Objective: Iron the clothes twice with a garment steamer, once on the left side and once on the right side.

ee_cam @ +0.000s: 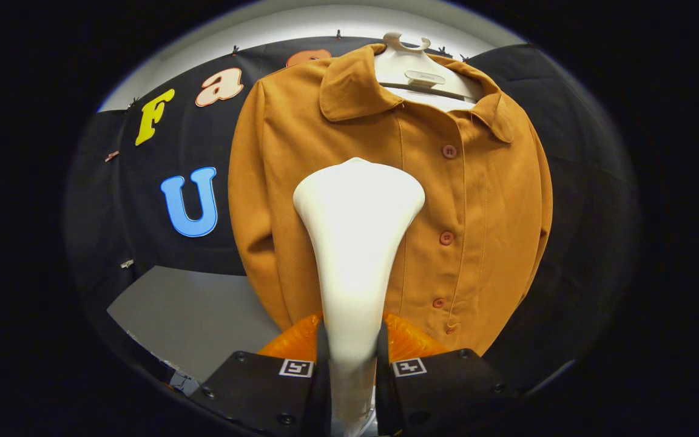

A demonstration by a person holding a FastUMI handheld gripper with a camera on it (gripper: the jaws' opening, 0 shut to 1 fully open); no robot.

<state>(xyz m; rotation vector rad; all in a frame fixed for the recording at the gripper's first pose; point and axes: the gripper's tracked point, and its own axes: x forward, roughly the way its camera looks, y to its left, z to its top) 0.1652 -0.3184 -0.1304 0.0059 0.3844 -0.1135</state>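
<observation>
Both fingers [324, 358] clamped on steamer [355, 243] handle, gripper [352, 364] nearly closed. Head raised before hanging jacket [386, 182], left of button placket [446, 238]. Best kept flat, close to cloth, drawn slowly down one panel.

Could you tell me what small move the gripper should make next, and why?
Probably draw the steamer down the jacket. The gripper is shut on its handle, and its head sits mid-chest on the panel beside the button row.
</observation>
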